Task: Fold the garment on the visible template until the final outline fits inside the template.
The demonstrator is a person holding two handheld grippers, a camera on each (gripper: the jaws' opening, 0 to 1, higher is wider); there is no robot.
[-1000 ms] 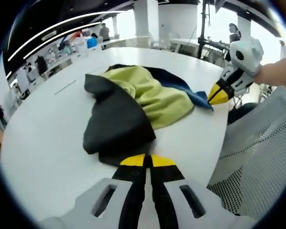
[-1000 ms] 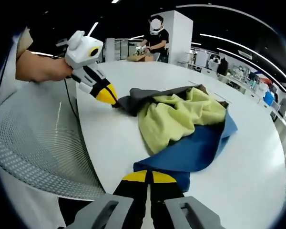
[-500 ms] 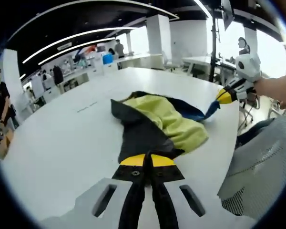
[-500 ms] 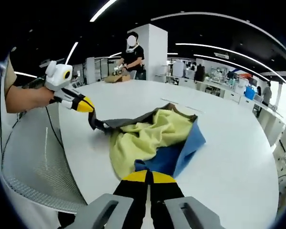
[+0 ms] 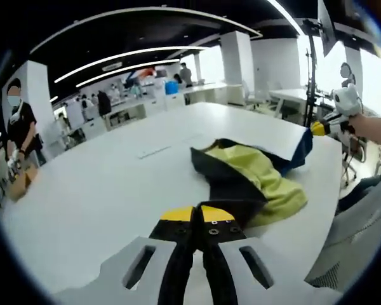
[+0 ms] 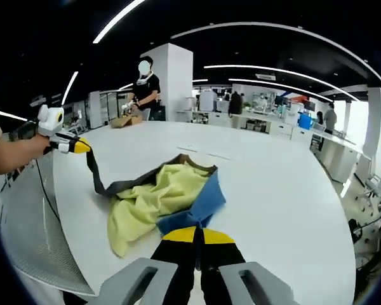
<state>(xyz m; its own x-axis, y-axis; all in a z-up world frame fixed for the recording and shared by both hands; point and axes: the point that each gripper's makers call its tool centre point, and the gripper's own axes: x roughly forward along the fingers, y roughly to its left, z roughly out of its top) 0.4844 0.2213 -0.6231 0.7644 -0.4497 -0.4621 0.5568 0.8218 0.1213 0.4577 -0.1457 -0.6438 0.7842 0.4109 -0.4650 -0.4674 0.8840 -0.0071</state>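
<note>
Both claws raised since earlier, pulling garment [image 6: 159, 200] up off surface [image 5: 101, 197]; left claw [image 5: 199, 213] and right claw [image 6: 197, 235] clamped on fabric corners; we judge spreading underway.

Garment [image 6: 168, 197]: yellow-green, blue and dark grey panels, crumpled, unfolded. It lies on the white counter [image 6: 273, 184], two corners drawn out taut, one dark, one blue.

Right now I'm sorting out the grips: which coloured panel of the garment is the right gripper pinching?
The blue panel, clamped in the right gripper. The dark grey panel stretches to the left gripper; the yellow-green panel hangs free between.
</note>
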